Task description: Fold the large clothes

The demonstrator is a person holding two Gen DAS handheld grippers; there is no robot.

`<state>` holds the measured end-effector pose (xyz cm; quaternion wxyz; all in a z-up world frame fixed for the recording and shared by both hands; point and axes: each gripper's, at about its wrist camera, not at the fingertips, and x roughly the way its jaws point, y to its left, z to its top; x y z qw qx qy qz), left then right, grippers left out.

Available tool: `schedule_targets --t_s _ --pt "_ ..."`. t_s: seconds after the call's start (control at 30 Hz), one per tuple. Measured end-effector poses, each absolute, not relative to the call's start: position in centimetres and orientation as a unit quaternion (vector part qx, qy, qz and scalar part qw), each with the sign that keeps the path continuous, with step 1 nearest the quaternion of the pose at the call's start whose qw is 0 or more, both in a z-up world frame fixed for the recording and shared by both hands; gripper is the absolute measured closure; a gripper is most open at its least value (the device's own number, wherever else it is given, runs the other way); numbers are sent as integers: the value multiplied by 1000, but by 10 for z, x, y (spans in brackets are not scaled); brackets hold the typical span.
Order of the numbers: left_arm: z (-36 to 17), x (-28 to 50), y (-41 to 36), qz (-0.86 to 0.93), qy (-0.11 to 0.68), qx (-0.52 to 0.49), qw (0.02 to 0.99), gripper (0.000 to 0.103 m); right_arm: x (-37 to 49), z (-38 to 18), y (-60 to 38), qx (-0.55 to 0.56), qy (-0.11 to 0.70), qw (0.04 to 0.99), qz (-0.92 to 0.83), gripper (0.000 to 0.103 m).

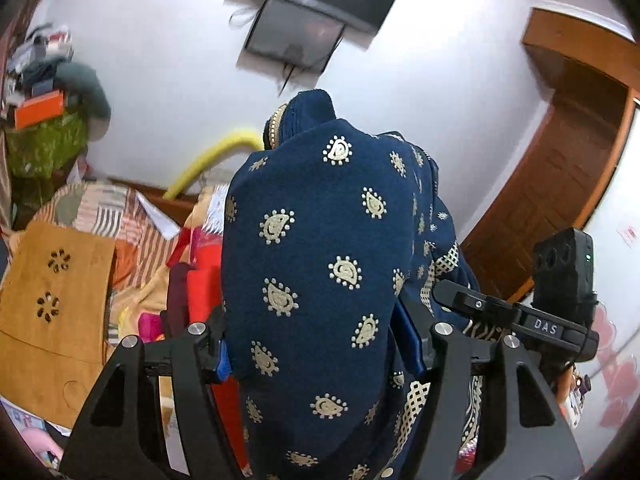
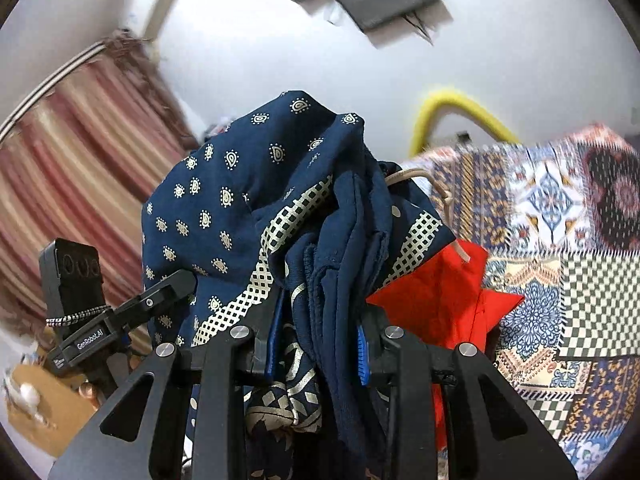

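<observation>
Because the navy paisley-print garment [image 1: 320, 240] bunches and drapes freely, it reads as soft, light and limp; likely to sag and slide, so grip at a hem or the gold lattice border [image 2: 256, 280], not mid-panel. It hangs lifted between both tools, above the patchwork bedspread [image 2: 560, 240]. Left gripper [image 1: 320, 356]: blue pads clamped on a thick fold of the cloth. Right gripper [image 2: 318, 344]: pinched on several bunched layers. Red cloth [image 2: 448, 292] sits just behind. Legible writing: "DAS" on the right gripper's mount, "GenRobot.AI" on the left's.
</observation>
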<state>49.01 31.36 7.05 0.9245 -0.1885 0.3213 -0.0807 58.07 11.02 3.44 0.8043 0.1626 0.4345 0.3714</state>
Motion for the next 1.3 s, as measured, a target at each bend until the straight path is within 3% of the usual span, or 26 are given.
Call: schedule_targets --t_s 0.17,0.3,0.7,0.97,1.3 --pt "-13 545 329 -35 428 -187 883 37 619 -29 117 140 515 776 336 74" --pt "-28 538 331 -51 429 -201 879 34 613 -27 102 154 517 771 340 68" --pt "39 458 277 15 392 -91 915 34 527 65 70 80 416 847 322 67" --pt "120 364 234 19 292 -63 954 34 423 140 47 54 283 890 355 67" --pt "174 214 178 12 135 -30 990 34 317 165 19 60 162 912 371 67"
